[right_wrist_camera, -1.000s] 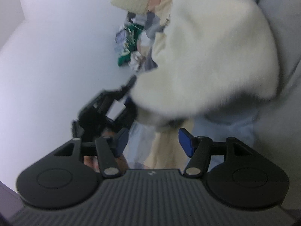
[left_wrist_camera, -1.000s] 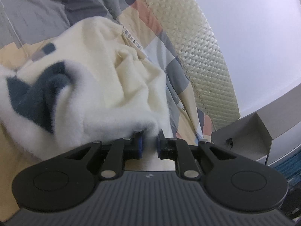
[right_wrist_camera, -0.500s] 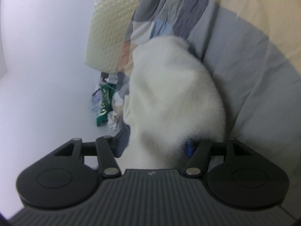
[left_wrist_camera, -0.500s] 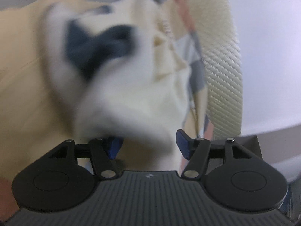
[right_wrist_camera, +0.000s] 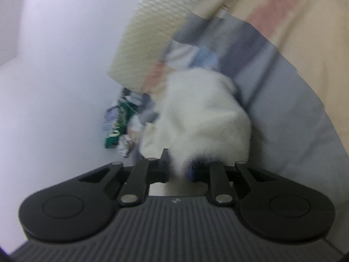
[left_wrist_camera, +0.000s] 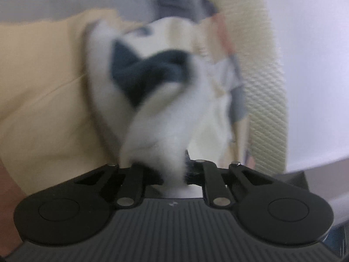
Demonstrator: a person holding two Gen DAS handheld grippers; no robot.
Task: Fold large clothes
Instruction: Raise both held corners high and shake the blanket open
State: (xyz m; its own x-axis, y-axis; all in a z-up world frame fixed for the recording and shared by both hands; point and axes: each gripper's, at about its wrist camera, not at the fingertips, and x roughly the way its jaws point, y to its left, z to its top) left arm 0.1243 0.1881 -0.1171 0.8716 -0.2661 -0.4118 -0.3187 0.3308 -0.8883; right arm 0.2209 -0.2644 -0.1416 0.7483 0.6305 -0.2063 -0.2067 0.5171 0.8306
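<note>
Since half a second ago, both tools have closed on the fleece. Your fluffy white fleece garment (left_wrist_camera: 165,118) lies bunched on the bed (left_wrist_camera: 43,87). Left tool (left_wrist_camera: 174,174) and right tool (right_wrist_camera: 178,170) each pinch its soft, light, floppy edge; grip seams.

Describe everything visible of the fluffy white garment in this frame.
The fluffy white garment looks like thick fleece, cream-white with a dark blue patch showing in the left wrist view. It is bunched, not flat, lying on the patchwork bedsheet. The left gripper is shut on one fuzzy edge and the right gripper on another part. Both views are motion-blurred, so seams and the garment's type cannot be made out.
</note>
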